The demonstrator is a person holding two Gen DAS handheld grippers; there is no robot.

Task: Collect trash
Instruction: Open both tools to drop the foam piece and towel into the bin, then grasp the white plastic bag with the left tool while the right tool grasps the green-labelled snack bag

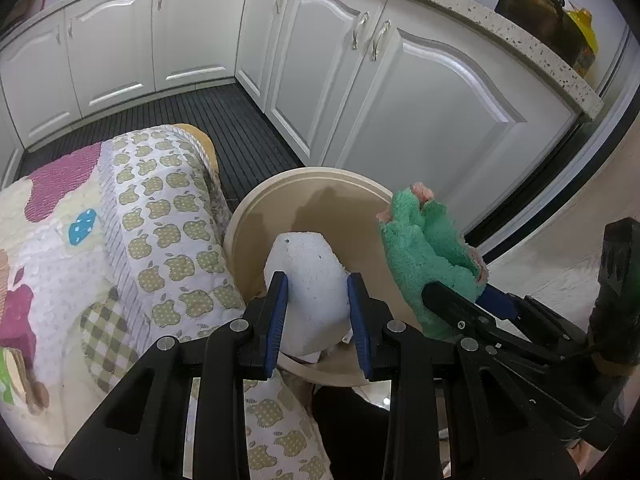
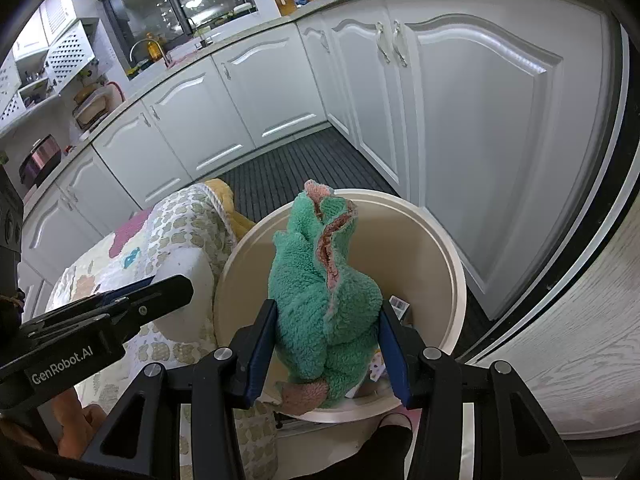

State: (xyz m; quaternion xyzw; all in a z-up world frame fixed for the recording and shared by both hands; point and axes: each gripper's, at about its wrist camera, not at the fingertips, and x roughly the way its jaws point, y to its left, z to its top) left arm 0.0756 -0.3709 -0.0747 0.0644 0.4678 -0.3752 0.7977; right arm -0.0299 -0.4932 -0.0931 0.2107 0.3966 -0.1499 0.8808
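Note:
My left gripper (image 1: 318, 286) is shut on a crumpled white paper wad (image 1: 308, 280) and holds it over the mouth of a round beige trash bin (image 1: 256, 208). In the right wrist view my right gripper (image 2: 326, 322) is shut on a fluffy green cloth with pink edging (image 2: 320, 280), also above the beige bin (image 2: 452, 264). The same green cloth (image 1: 424, 248) hangs at the bin's right rim in the left wrist view. Some paper scraps (image 2: 398, 306) lie inside the bin. The left gripper's black body (image 2: 100, 312) shows at the left of the right wrist view.
A patterned quilt with apple prints (image 1: 132, 232) covers a seat to the left of the bin. White kitchen cabinets (image 1: 320, 60) and a dark slatted floor mat (image 1: 240, 128) lie beyond. A pale wood-grain panel (image 2: 580, 340) stands at the right. A hand (image 2: 74, 412) is at lower left.

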